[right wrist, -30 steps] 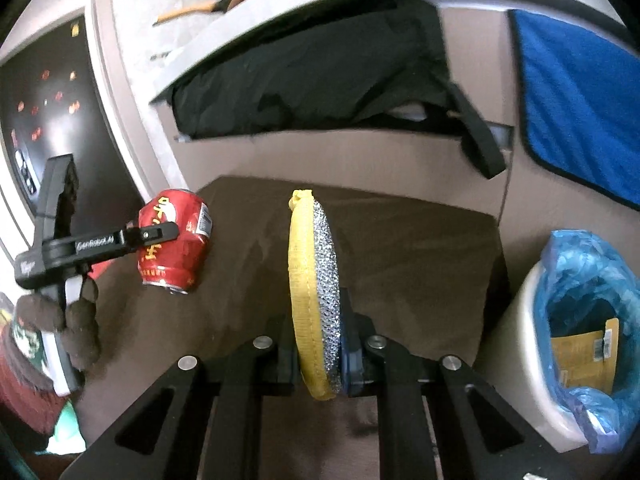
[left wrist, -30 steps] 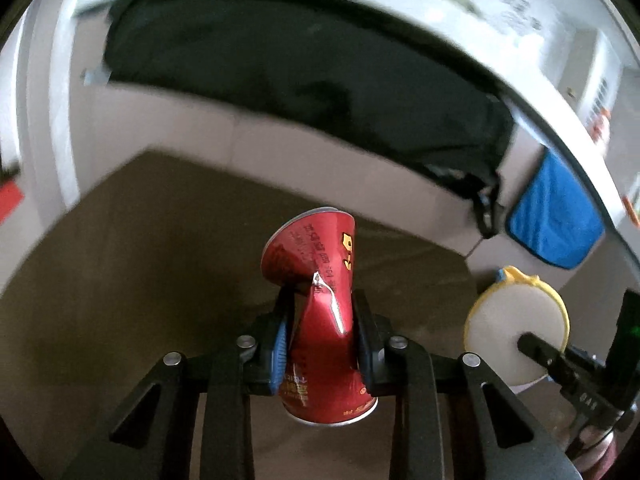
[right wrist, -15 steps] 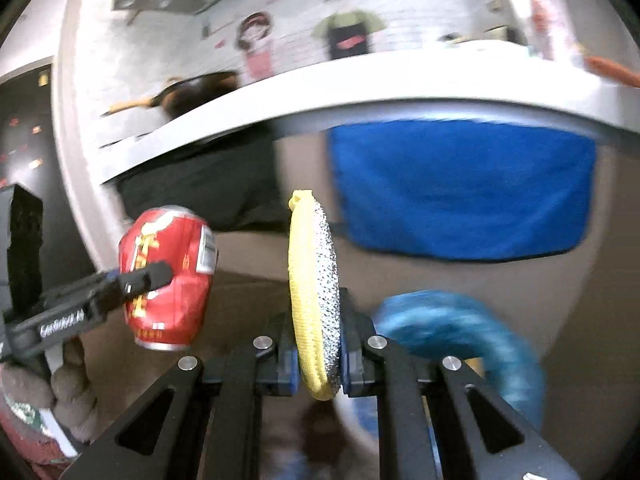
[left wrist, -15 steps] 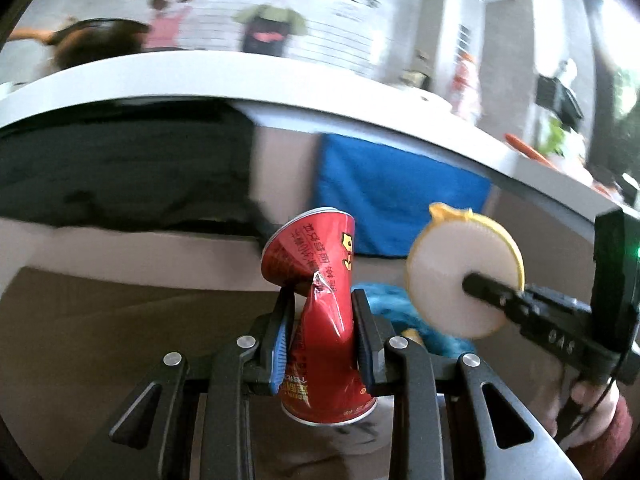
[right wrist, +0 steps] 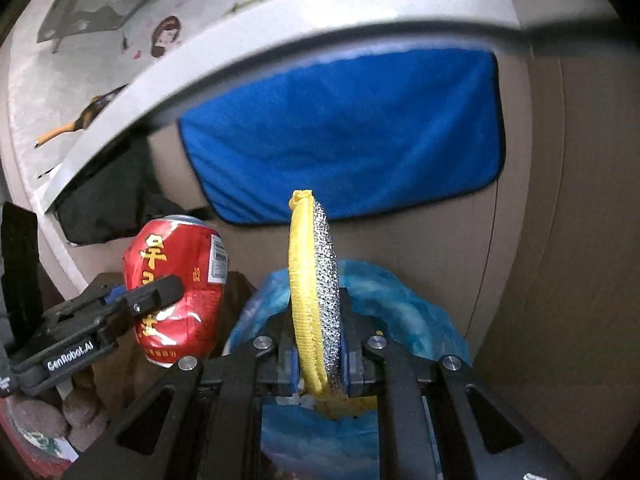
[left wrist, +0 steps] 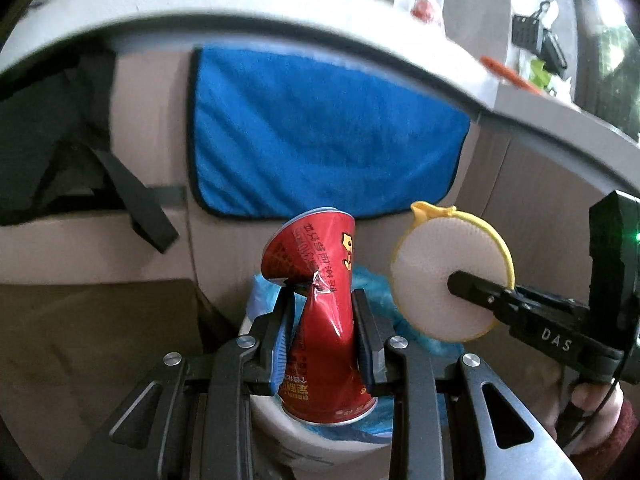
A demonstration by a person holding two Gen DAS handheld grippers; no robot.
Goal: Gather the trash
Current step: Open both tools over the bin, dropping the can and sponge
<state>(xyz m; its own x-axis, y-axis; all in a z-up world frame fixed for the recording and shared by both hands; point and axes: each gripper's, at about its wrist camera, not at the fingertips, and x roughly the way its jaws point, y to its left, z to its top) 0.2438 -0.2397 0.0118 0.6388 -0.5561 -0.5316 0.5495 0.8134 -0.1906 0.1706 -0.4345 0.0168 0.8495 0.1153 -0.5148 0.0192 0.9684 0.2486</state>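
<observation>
My left gripper [left wrist: 320, 320] is shut on a crushed red can [left wrist: 320, 280] and holds it upright over a white bin lined with a blue bag [left wrist: 260, 300]. The can also shows in the right wrist view [right wrist: 176, 284]. My right gripper [right wrist: 316, 344] is shut on a round yellow and silver scouring pad [right wrist: 316, 280], held on edge above the same blue bag [right wrist: 400, 312]. In the left wrist view the scouring pad [left wrist: 432, 264] hangs just right of the can.
A blue towel [left wrist: 320, 128] hangs on the beige cabinet front behind the bin, under a grey counter edge [left wrist: 280, 20]. A black bag [left wrist: 52, 140] hangs to its left. A brown mat [left wrist: 80, 340] covers the floor at left.
Both grippers have swung right and forward from the brown mat to above the bin. The can and the pad are still held.
</observation>
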